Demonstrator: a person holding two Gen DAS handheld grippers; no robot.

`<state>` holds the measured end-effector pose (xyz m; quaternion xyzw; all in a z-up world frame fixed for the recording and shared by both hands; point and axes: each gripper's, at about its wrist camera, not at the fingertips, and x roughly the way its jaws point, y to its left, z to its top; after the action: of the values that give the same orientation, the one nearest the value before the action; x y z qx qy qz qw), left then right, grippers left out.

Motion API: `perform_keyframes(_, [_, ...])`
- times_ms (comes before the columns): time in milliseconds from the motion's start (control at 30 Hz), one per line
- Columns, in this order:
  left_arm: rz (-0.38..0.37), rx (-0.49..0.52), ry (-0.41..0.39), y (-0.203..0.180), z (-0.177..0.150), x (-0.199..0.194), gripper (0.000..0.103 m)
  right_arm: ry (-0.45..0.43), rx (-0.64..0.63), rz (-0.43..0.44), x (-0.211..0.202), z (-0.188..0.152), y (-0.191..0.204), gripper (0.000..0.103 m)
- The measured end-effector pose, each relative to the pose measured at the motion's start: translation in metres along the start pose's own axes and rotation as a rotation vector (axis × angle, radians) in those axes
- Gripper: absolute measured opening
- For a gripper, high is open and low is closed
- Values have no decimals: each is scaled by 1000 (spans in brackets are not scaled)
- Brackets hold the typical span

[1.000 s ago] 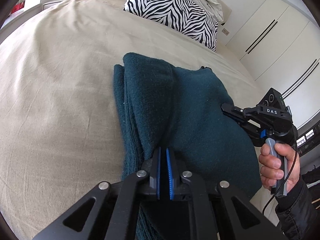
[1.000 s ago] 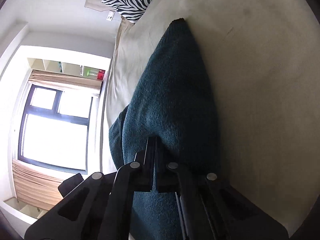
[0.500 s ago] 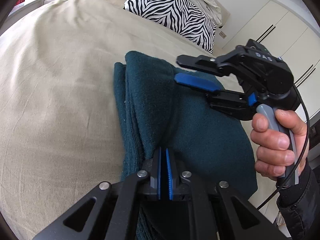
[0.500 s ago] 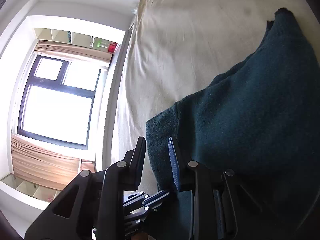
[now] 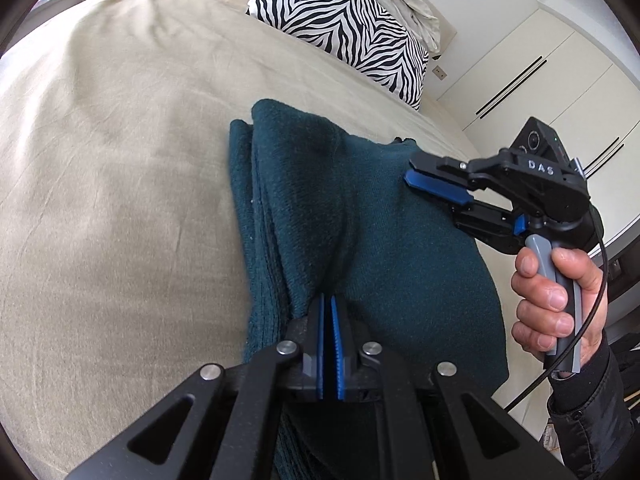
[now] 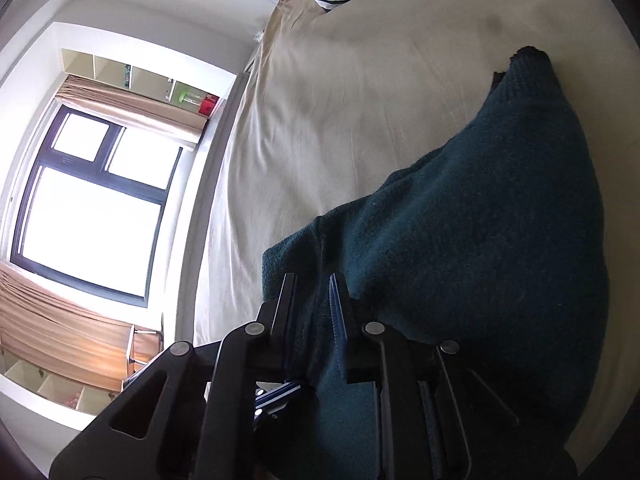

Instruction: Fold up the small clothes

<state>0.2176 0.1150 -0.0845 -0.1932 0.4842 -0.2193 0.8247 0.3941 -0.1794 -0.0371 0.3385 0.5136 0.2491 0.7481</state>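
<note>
A: Where is the garment, and what is it like?

B: The dark green knit (image 5: 360,216) lies folded on the beige bed (image 5: 120,160), with stacked layers showing along its left edge. It looks thick, soft and limp, so it will likely sag from any single hold rather than keep its shape. It seems grippy, not slippery.

A: Where would one take it?

B: Probably at a corner or along a folded edge, pinching all layers together so none slides out.

A: And the claws?

B: The left claw (image 5: 329,320) is clamped on the knit's near edge, its blue pads pressed together over a ridge of fabric. The right claw (image 5: 436,196) hangs above the right side with its fingers apart, gripping nothing.

A: Anything beyond?

B: A zebra pillow (image 5: 340,28) at the far end, white wardrobes (image 5: 560,80) on the right, and a window (image 6: 92,216).
</note>
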Motion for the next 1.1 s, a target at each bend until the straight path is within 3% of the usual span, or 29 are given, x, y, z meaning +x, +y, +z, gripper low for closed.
perform_keyframes(33, [3,0,1,0,0,0,9,-7,19,-30,-2,3,-9,14])
perform_keyframes(100, [9,-1,1,-3,1,2,9,-6,78,49,-6,5,-40,2])
perform_keyframes(200, [14,-9,3,-3,4,3,9,-1,112,77,-8,9,-55,0])
perform_keyframes(267, [17,-6,4,-3,5,4,9,-39,80,47,-17,7,-40,7])
perform_keyframes(367, [17,-8,2,-3,6,5,9,-90,40,115,-39,-6,-26,8])
perform_keyframes(400, [19,-8,2,-4,6,6,9,-97,36,126,-45,-15,-29,13])
perform_keyframes(433, [19,-9,1,-4,6,6,9,-88,34,99,-47,-23,-33,27])
perform_keyframes(467, [19,-10,1,-4,5,6,9,-65,29,45,-42,-30,-41,28])
perform_keyframes(533, [15,-19,-4,-4,5,5,9,-95,-15,79,-50,-46,-51,27])
perform_keyframes(600, [-6,-47,-9,-2,4,2,9,-104,33,90,-61,-48,-52,28])
perform_keyframes(667, [-32,-70,-18,-2,3,-7,10,-154,54,94,-79,-49,-50,36])
perform_keyframes(700, [-37,-80,-19,-3,3,-13,12,-190,50,91,-96,-52,-52,50])
perform_keyframes(733, [-44,-85,-26,-5,2,-20,21,-219,50,86,-109,-53,-51,58])
perform_keyframes(767, [-51,-86,-42,-7,2,-28,28,-230,53,85,-118,-54,-52,59])
perform_keyframes(833, [0,-102,-79,-4,2,-40,66,-212,60,90,-124,-54,-62,60])
perform_keyframes(900, [47,-141,-107,8,3,-46,69,-184,84,49,-128,-55,-76,60])
perform_keyframes(1000, [34,-224,-62,27,7,-39,68,-130,136,40,-124,-58,-91,60])
perform_keyframes(1100, [29,-190,-10,23,15,-25,68,-57,164,36,-109,-64,-103,60])
